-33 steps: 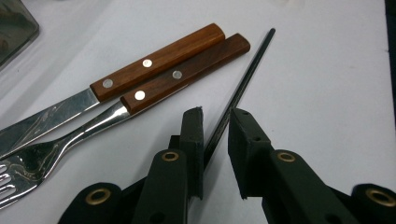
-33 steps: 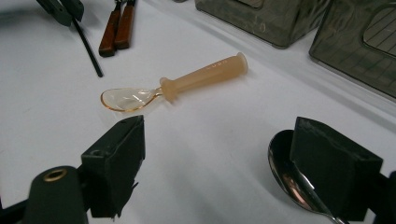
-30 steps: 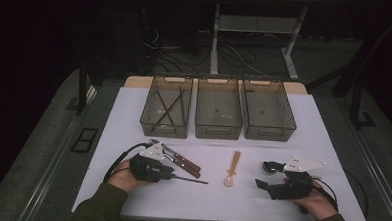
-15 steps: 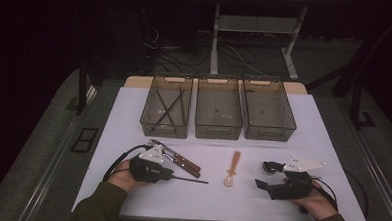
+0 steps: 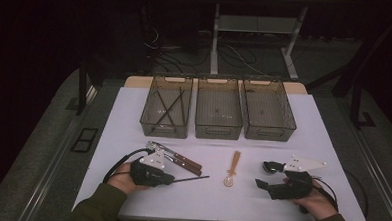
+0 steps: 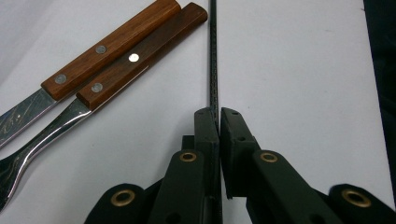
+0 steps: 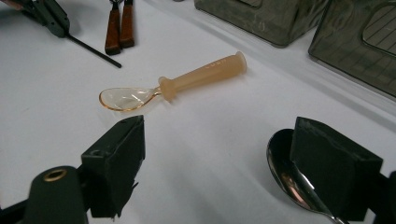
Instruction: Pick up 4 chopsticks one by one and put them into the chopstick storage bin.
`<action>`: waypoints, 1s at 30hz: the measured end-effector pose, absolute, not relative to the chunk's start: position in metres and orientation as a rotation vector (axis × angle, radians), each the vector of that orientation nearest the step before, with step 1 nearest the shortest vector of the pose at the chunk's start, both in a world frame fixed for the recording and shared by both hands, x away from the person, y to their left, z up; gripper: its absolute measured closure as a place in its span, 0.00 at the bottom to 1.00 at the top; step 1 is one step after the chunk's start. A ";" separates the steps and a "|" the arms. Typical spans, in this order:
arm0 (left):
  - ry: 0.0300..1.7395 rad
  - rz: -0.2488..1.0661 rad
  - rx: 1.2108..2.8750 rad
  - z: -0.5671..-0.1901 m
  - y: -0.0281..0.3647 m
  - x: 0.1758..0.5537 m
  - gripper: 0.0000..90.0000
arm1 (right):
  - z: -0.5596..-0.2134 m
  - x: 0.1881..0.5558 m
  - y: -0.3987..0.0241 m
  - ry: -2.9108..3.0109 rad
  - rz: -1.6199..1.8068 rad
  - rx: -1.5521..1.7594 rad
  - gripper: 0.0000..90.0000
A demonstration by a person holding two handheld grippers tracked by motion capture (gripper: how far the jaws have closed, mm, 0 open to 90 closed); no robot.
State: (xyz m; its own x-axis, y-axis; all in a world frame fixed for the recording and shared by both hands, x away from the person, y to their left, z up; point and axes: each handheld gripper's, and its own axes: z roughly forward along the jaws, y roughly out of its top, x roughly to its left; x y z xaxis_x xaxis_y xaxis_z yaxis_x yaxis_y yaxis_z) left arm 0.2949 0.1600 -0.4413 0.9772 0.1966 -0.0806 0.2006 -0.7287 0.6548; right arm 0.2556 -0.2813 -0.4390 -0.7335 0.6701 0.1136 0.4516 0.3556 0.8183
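Table [image 5: 134,108]: white, bearing three bins at the far side.
Bins [image 5: 218,111]: side by side; the left one holds dark sticks.
Right gripper [image 5: 268,176]: jaws spread wide, gripping nothing; a metal spoon [image 7: 287,179] lies by one jaw, a plastic spoon [image 7: 177,84] ahead.
Left gripper [image 6: 218,122]: jaws have just closed, clamped on the chopstick.
Two wooden-handled utensils [image 6: 100,65]: just beside it.
Chopstick [image 6: 213,56]: thin, black, flat on the table, running forward from the jaws.
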 end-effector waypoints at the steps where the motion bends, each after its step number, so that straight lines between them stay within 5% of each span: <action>1: 0.274 -0.011 2.405 -0.441 0.160 0.295 0.95 | -0.439 0.256 -0.281 2.378 1.318 1.006 0.20; 30: 0.483 0.012 2.282 -0.418 0.162 0.298 0.95 | -0.439 0.256 -0.281 2.380 1.318 1.001 0.20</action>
State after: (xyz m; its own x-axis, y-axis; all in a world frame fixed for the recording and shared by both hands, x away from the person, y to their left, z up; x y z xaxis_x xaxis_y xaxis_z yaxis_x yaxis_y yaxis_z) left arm 0.2976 0.1619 -0.4179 0.9275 0.3463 -0.1409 0.3386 -0.6180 0.7095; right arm 0.2557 -0.2806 -0.4387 -0.7355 0.6681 0.1122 0.4494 0.3572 0.8188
